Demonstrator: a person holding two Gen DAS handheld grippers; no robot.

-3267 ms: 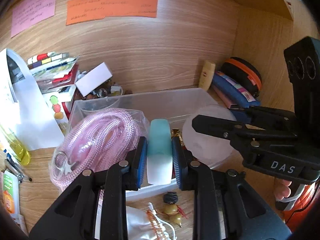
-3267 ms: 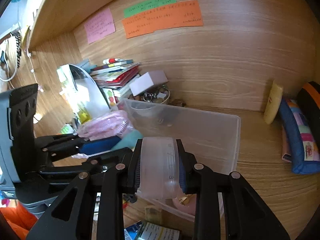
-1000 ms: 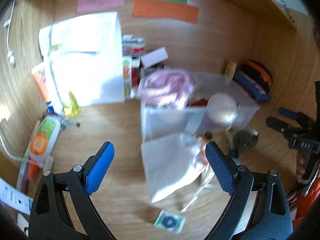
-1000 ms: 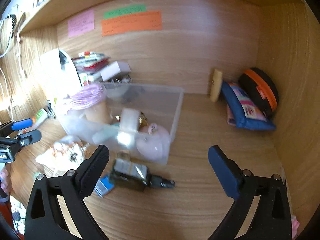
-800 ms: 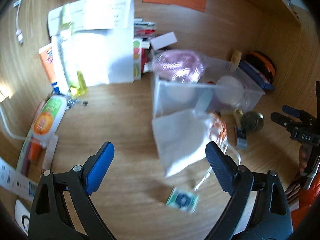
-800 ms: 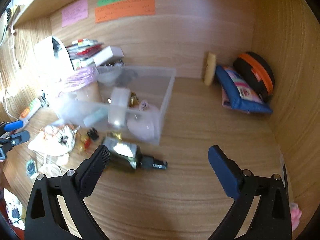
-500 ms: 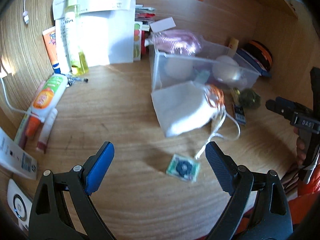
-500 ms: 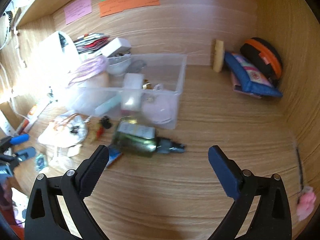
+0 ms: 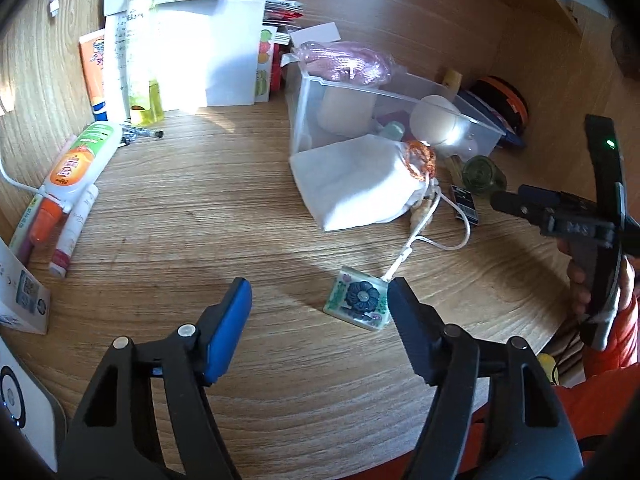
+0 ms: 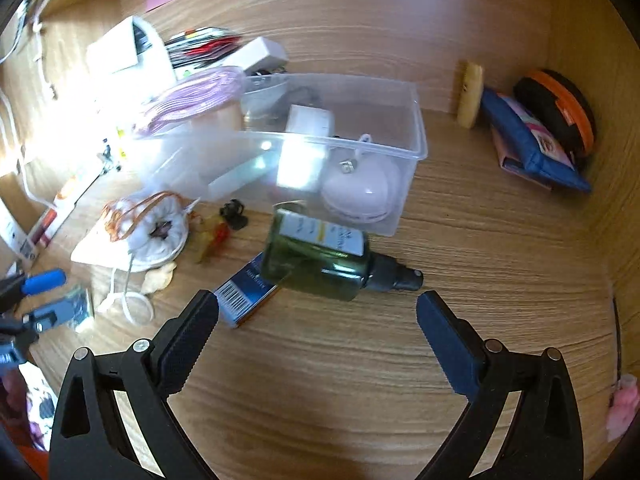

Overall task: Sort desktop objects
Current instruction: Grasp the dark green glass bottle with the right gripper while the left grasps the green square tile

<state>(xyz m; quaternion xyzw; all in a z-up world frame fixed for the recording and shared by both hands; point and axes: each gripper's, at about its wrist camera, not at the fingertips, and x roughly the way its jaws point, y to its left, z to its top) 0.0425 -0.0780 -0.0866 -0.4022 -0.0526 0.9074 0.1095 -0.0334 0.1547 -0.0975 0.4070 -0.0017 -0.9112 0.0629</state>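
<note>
My left gripper [image 9: 320,308] is open and empty, low over the desk, with a small square flower-patterned charm [image 9: 358,298] on a white cord just inside its right finger. A white drawstring pouch [image 9: 354,182] lies beyond it, against the clear plastic bin [image 9: 400,96]. My right gripper [image 10: 318,326] is open and empty, just short of a dark green bottle [image 10: 320,258] lying on its side with its black cap pointing right. A small blue barcoded box [image 10: 246,294] lies under the bottle's base. The bin [image 10: 412,120] holds a pink cord coil, a white box and a pale round case.
Tubes [image 9: 76,160] and a white box [image 9: 20,296] lie along the left desk edge. Papers and books [image 9: 200,40] stand behind the bin. A blue pencil case [image 10: 528,140] and a black-and-orange case [image 10: 560,108] sit in the right corner. Small trinkets [image 10: 222,224] lie before the bin.
Both grippers let go of what they held into the bin and opened. Both have pulled back and dropped lower; the left now frames the charm, the right nears the green bottle.
</note>
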